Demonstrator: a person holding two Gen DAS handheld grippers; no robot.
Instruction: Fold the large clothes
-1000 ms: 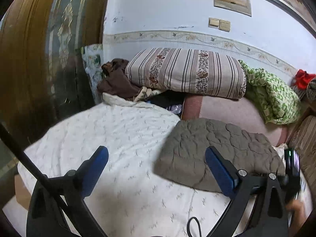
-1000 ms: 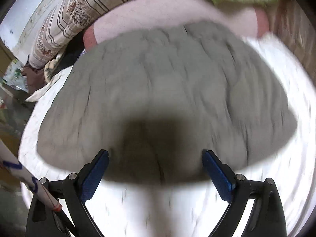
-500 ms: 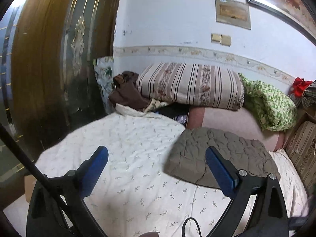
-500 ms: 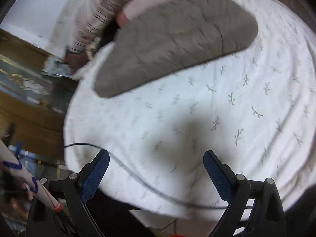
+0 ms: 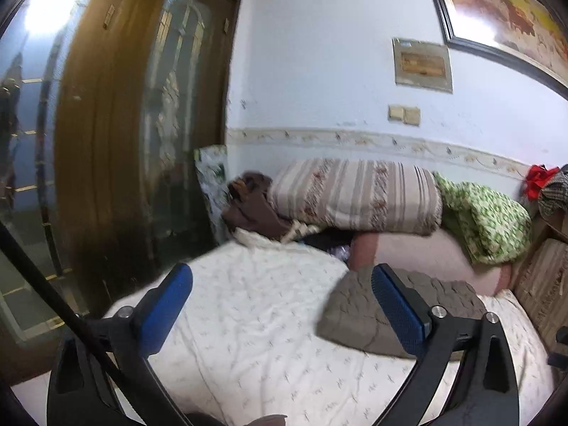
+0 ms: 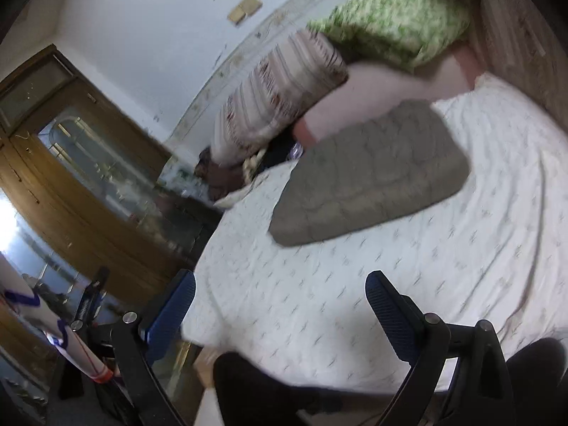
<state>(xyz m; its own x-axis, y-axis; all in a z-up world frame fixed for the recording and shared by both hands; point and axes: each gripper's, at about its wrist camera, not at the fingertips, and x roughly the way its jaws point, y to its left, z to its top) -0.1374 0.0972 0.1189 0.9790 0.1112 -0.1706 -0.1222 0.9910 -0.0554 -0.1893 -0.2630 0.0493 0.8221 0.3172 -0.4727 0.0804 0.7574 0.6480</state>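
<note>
Left wrist view: the left tongs [image 5: 280,305] hang spread wide and empty above a bed [image 5: 255,319] covered in a white sheet with small sprig prints. Nothing sits between the blue fingers [image 5: 165,309], which suggests this hand is idle, held clear of the work. At about 3 o'clock from the tongs lies the grey quilted garment [image 5: 408,309], folded into a thick flat pad near the head of the bed. Behind it, at 12 o'clock, a striped bolster [image 5: 355,195] and a green patterned blanket [image 5: 486,220] are stacked against the wall.

Right wrist view: the right tongs [image 6: 280,305] are likewise wide apart, holding nothing, tilted and well back from the bed. The grey quilted garment [image 6: 369,174] rests at 12 to 1 o'clock, compact, puffy, stitched in curved panels, edges tucked. Judging by its tidy shape, folding looks finished.
</note>
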